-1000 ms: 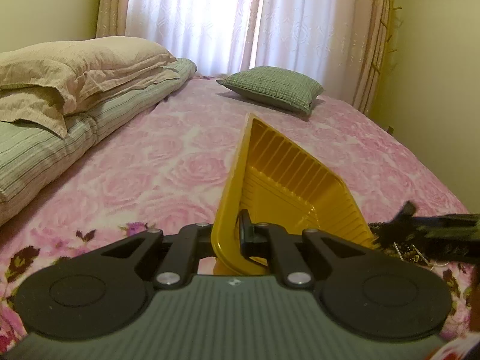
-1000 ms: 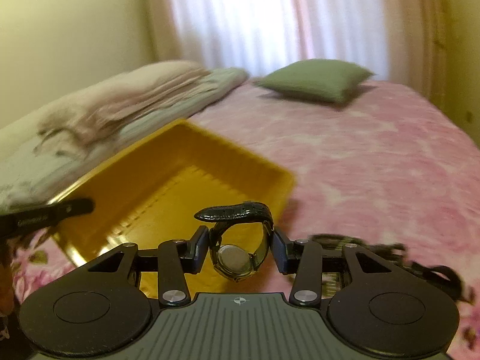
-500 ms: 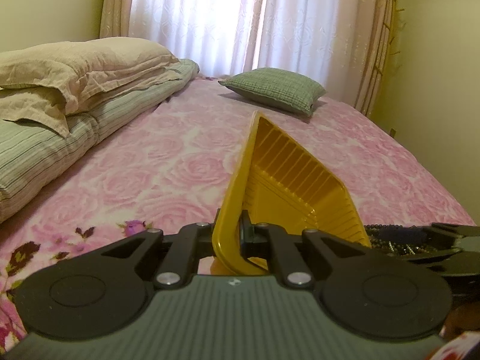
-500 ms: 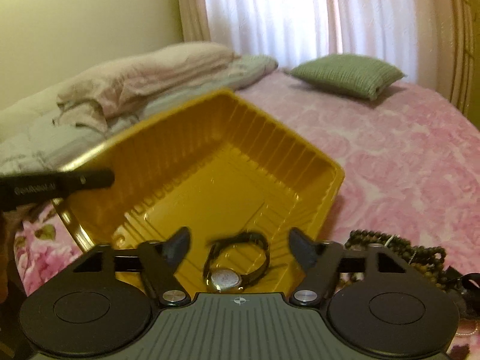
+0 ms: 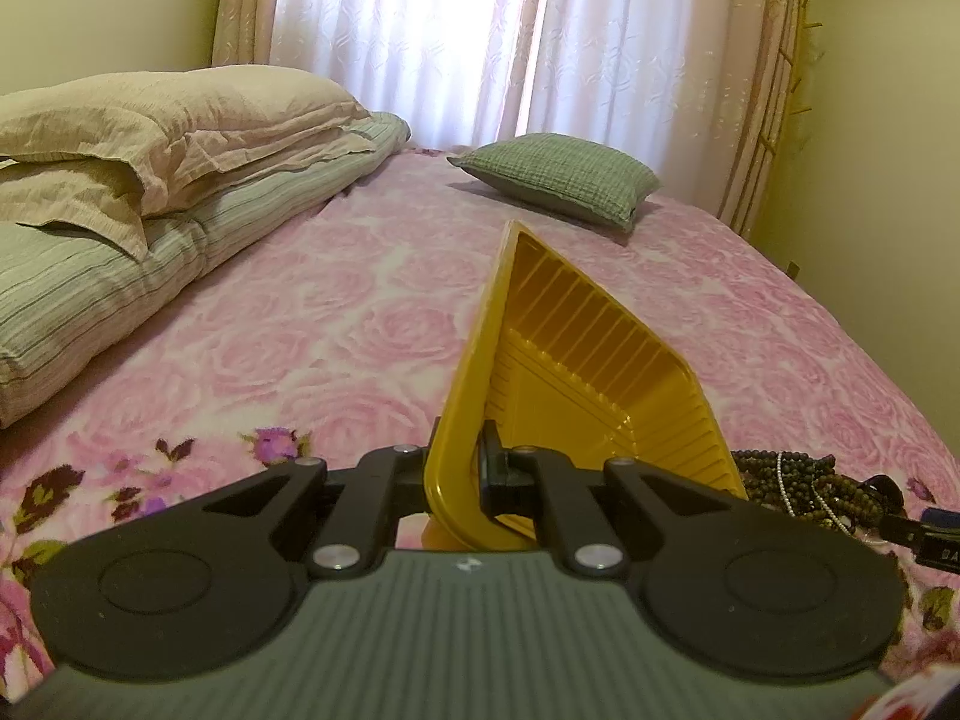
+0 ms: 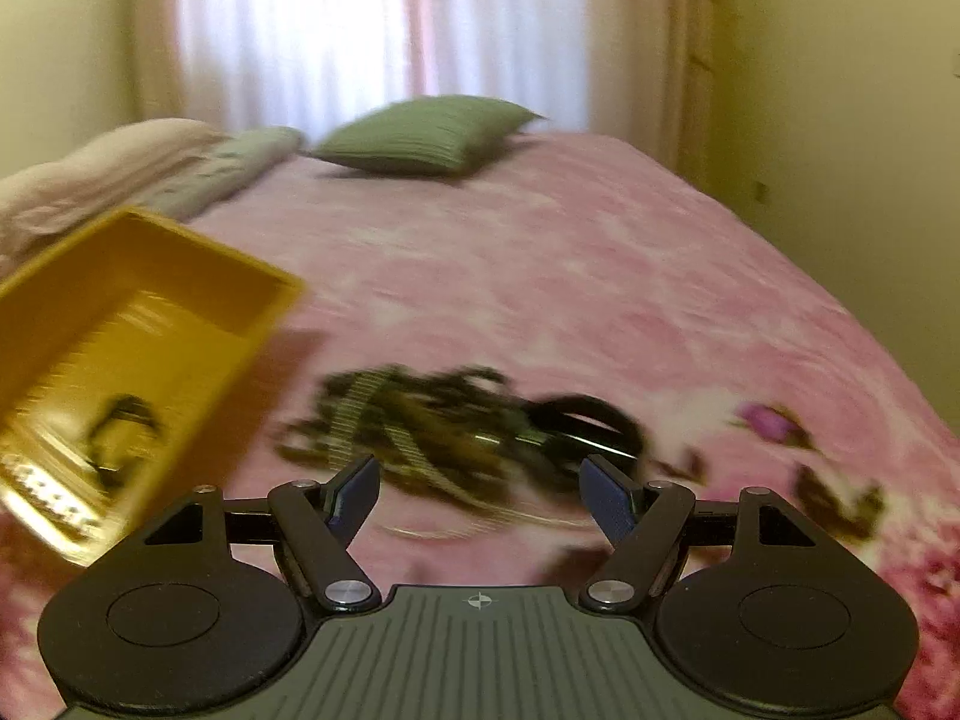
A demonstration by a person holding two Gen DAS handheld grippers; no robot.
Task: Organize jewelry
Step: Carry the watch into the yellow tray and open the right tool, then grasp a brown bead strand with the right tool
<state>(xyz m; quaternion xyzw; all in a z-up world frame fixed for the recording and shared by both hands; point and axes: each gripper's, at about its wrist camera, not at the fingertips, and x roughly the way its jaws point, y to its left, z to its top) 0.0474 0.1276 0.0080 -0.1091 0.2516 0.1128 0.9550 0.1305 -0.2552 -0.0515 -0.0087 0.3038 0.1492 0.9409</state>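
Observation:
My left gripper (image 5: pixel 462 480) is shut on the near rim of a yellow plastic tray (image 5: pixel 576 360) and holds it tilted up on the pink bed. In the right wrist view the tray (image 6: pixel 198 300) is at the left, and a dark wristwatch (image 6: pixel 117 426) lies inside it. My right gripper (image 6: pixel 480 495) is open and empty, just in front of a blurred pile of dark bead necklaces and chains (image 6: pixel 456 432) on the bedspread. The pile also shows in the left wrist view (image 5: pixel 804 480), right of the tray.
A green cushion (image 5: pixel 564 177) lies at the far end of the bed. Stacked pillows and a striped quilt (image 5: pixel 150 180) run along the left side. A yellow wall (image 6: pixel 840 120) borders the bed on the right. Curtains hang behind.
My right gripper opened and let the watch drop into the tray, then swung right toward the jewelry pile. My left gripper kept its hold on the tray.

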